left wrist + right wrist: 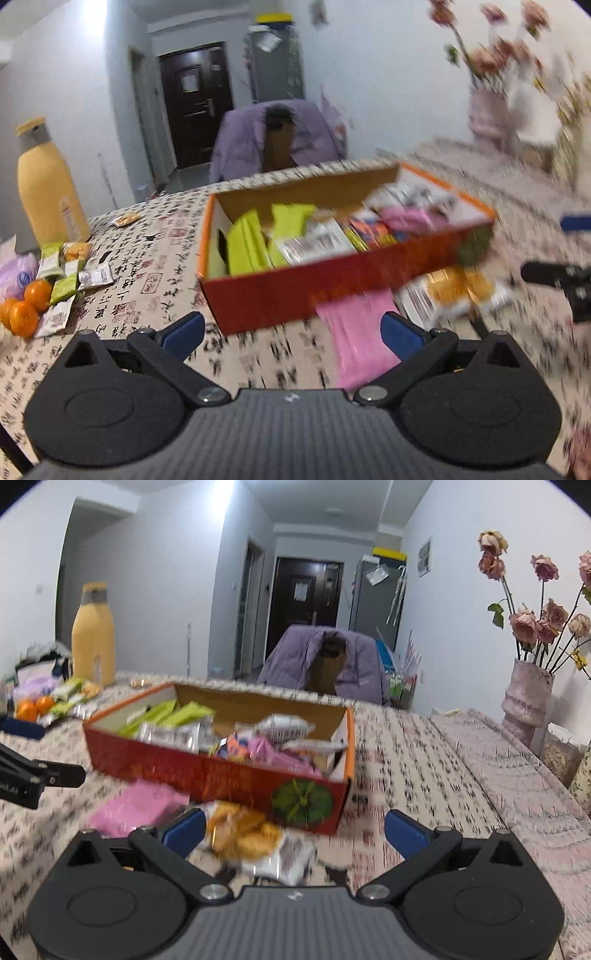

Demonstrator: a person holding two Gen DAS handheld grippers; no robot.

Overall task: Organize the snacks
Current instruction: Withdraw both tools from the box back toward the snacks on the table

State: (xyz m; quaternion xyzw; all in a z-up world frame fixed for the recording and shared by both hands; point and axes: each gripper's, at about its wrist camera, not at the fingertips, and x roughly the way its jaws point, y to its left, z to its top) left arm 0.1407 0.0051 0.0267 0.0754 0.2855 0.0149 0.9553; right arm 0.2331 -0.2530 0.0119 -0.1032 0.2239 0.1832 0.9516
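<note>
A red-orange cardboard box sits mid-table, holding green, white, orange and pink snack packets. In front of it lie a pink packet and an orange-and-white biscuit packet. My left gripper hovers open just before the box, the pink packet near its right finger. My right gripper is open too, low over the biscuit packet, which lies by its left finger. More packets and oranges lie at the far left.
A yellow bottle stands at the table's left rear. A chair draped with a purple jacket is behind the table. A vase of dried roses stands on the right. Patterned cloth covers the table.
</note>
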